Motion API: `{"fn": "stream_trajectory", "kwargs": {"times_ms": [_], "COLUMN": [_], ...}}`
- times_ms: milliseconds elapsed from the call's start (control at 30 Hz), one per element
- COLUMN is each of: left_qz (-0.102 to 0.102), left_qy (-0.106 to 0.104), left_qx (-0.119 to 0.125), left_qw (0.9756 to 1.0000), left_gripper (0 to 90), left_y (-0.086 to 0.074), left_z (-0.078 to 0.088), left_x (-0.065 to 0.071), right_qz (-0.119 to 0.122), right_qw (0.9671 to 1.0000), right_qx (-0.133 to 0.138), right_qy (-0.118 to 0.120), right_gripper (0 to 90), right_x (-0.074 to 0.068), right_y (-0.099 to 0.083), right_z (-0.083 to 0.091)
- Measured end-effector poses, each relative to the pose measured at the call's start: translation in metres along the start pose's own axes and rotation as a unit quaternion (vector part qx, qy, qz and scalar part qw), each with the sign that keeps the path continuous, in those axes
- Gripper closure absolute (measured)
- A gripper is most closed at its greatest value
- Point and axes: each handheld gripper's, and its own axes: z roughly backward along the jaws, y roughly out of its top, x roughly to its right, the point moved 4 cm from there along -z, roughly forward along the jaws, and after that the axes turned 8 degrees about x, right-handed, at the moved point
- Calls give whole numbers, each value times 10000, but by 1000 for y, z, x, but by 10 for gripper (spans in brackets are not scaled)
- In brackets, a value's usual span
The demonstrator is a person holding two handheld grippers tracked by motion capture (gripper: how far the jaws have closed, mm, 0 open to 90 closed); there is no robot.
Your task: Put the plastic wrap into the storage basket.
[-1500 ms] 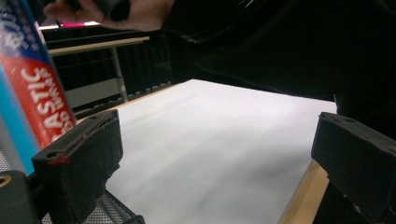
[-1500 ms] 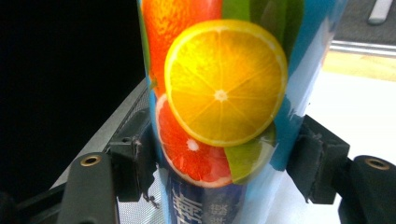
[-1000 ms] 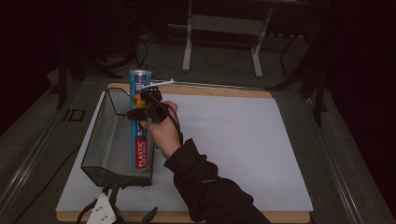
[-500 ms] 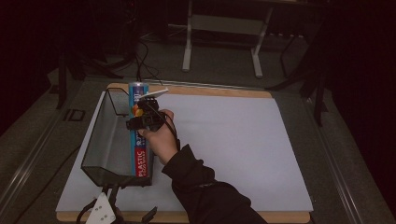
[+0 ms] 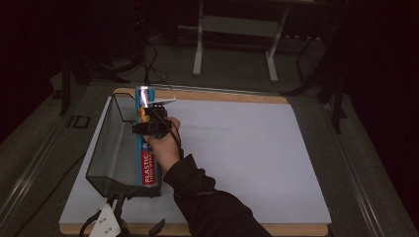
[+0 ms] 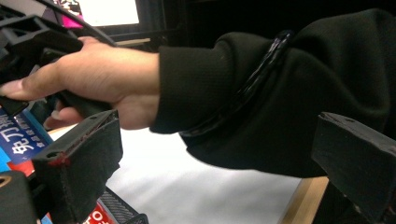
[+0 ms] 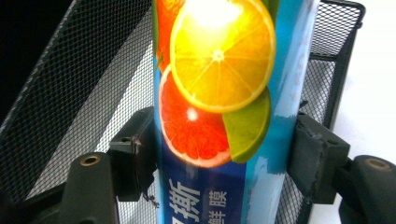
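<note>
Right gripper (image 7: 224, 163) was clamped on the wrap box (image 7: 224, 93) over the mesh basket (image 5: 111, 148) (keep it level, lower slow); left gripper (image 6: 210, 186) jaws apart, holding nothing.

— What colours are on the box (image 7: 219, 112)?
— Blue for the most part, printed with a yellow-orange citrus slice, a red grapefruit slice and a green lime wedge, plus white lettering. In the high view its side carries a red strip with white words.
— And the basket (image 5: 109, 148)?
— Black wire mesh, fine and see-through.
— The tongs?
— The right tongs (image 7: 224, 158) are black with dull brass-coloured screws. The left tongs (image 6: 205, 177) are black too, with a red smear on one pad.
— The desk (image 5: 237, 148)?
— A white sheet on top, a pale wood edge around it.
— The sleeve (image 5: 207, 202)?
— Black, as is the cable along it.
</note>
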Motion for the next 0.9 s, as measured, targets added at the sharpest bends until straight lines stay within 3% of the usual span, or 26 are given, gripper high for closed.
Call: {"fn": "stream_trajectory", "kwargs": {"times_ms": [500,700,900], "left_qz": [56,61,64], "left_qy": [-16,-29,-52], "left_qx": [-4,-15,-31], "left_qw": [10000,10000,10000], "left_gripper": [27,27,27], "left_y": [0,-1,-1], "left_z": [1,1,0], "left_x": [-1,-2,-1], "right_qz": [-313,-166,-85], "right_qw": [9990,9990,9992], "right_qx": [-282,-305,-288], "right_qy": [-112,-296,-276], "right_gripper": [317,316,309], "right_x": [12,14,15], "right_y": [2,0,0], "right_z": [-33,-39,-40]}}
